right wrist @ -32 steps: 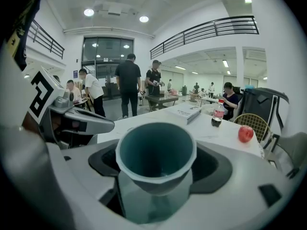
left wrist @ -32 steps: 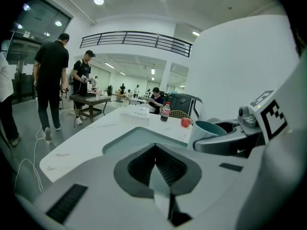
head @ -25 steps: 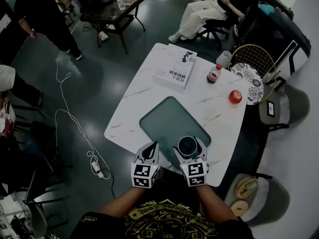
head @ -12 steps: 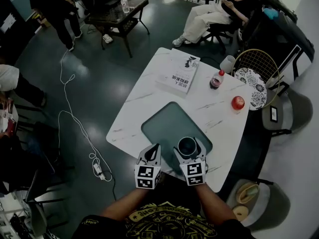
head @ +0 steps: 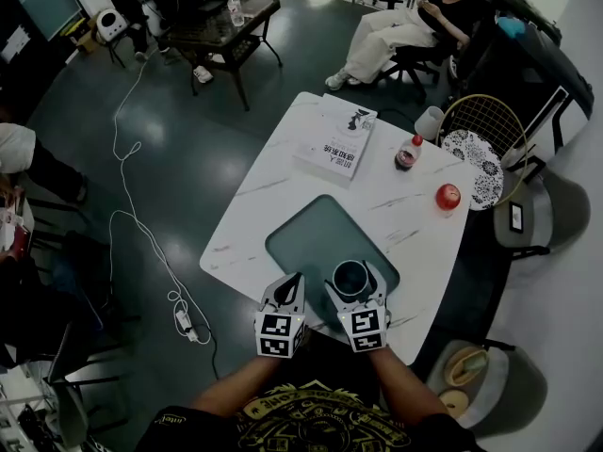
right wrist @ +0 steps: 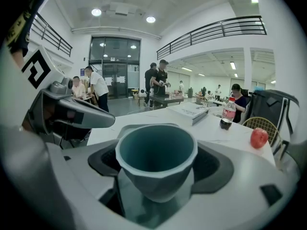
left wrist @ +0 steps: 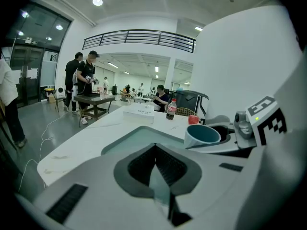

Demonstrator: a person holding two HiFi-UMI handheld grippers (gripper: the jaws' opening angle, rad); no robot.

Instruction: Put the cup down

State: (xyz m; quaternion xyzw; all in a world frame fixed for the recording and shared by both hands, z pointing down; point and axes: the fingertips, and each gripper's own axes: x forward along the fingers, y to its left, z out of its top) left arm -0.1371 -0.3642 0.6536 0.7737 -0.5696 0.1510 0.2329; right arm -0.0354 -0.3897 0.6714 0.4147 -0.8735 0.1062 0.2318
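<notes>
A grey-blue faceted cup [head: 350, 277] sits upright between the jaws of my right gripper [head: 354, 286], which is shut on it. It hangs over the near right corner of a dark green mat [head: 316, 234] on the white marble table [head: 273, 172]. Whether its base touches the mat is hidden. In the right gripper view the cup [right wrist: 157, 159] fills the gap of the right gripper [right wrist: 158, 181]. My left gripper [head: 292, 282] is just left of it, shut and empty. In the left gripper view the left gripper [left wrist: 156, 155] has its jaws pressed together, with the cup [left wrist: 201, 135] to its right.
On the far side of the table lie a white book [head: 337, 139], a cola bottle [head: 407, 152], a red apple [head: 448, 196] and a white cup [head: 429, 121]. A wire-backed chair [head: 480, 125] stands at the right. A cable [head: 141, 243] runs over the floor at the left.
My right gripper and the cup have shifted slightly left over the mat. The left gripper has stayed shut in place. A person at the far left has walked out of view.
</notes>
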